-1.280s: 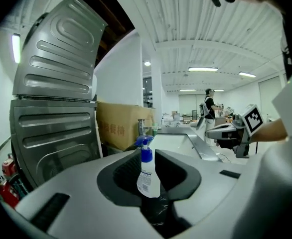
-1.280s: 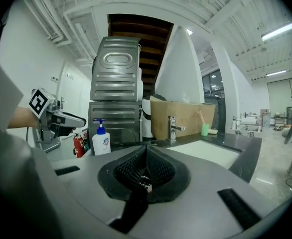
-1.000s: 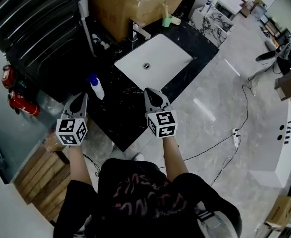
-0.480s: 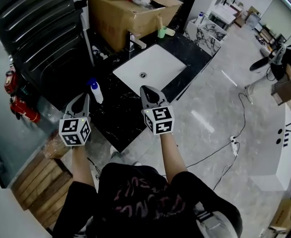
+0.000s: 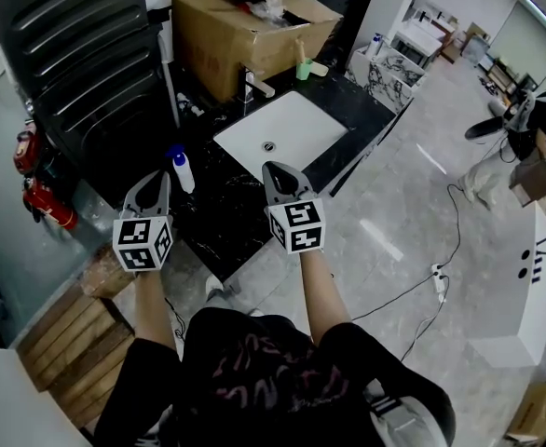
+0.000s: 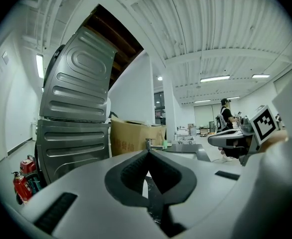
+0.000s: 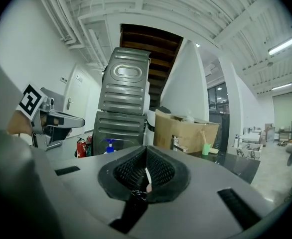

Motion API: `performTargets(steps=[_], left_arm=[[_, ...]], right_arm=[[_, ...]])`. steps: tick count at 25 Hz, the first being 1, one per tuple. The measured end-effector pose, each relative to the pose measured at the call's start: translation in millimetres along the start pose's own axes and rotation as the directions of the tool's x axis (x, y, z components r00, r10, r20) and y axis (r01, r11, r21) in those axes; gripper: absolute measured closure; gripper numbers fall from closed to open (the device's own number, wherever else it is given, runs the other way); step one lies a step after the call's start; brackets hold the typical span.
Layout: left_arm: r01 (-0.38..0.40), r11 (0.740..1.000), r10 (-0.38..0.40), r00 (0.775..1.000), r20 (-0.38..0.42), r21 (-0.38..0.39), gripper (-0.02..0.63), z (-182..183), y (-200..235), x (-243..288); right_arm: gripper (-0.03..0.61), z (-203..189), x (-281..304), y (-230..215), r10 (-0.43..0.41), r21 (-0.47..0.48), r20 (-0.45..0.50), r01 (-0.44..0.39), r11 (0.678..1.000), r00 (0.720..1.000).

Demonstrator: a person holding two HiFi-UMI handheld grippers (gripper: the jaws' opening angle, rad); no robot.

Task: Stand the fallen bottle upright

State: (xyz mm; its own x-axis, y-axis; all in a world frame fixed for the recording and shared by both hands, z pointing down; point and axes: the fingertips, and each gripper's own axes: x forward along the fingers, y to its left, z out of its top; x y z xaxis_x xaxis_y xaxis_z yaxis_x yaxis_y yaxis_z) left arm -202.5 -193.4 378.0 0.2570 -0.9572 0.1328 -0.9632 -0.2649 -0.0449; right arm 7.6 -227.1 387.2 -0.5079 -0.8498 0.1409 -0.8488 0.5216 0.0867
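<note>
A white bottle with a blue spray top [image 5: 181, 169] stands upright on the black marble counter [image 5: 222, 217], left of the sink. Its blue top [image 7: 109, 144] also shows in the right gripper view, apart from the jaws. My left gripper [image 5: 157, 177] hangs at the counter's near left edge, just short of the bottle, jaws shut with nothing in them [image 6: 148, 151]. Level with it, my right gripper [image 5: 275, 168] is over the counter's near right edge by the sink, also shut and empty [image 7: 146, 149].
A white sink [image 5: 287, 128] with a faucet [image 5: 256, 85] is set into the counter. Behind it are a cardboard box [image 5: 245, 21] and a green cup [image 5: 304, 67]. Ribbed metal casings [image 5: 77, 54], red extinguishers [image 5: 40, 194] and a wooden pallet [image 5: 59, 329] stand at the left.
Both grippers have risen a little and stayed shut. The bottle has not moved on the counter.
</note>
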Motion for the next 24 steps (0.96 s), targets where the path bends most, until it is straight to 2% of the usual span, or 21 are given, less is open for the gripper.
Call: performTargets(steps=[11, 24], left_arm=[[-0.018, 1.0, 0.018, 1.0, 0.022, 0.014, 0.598, 7.4, -4.0, -12.3], [-0.019, 1.0, 0.019, 1.0, 0.016, 0.004, 0.6, 1.0, -16.1, -10.0]], right_arm=[[0.565, 1.9, -10.0, 5.9, 0.012, -0.005, 0.012, -0.011, 1.0, 1.0], [0.565, -7.3, -17.5, -10.7, -0.006, 0.004, 0.009, 0.006, 1.0, 1.0]])
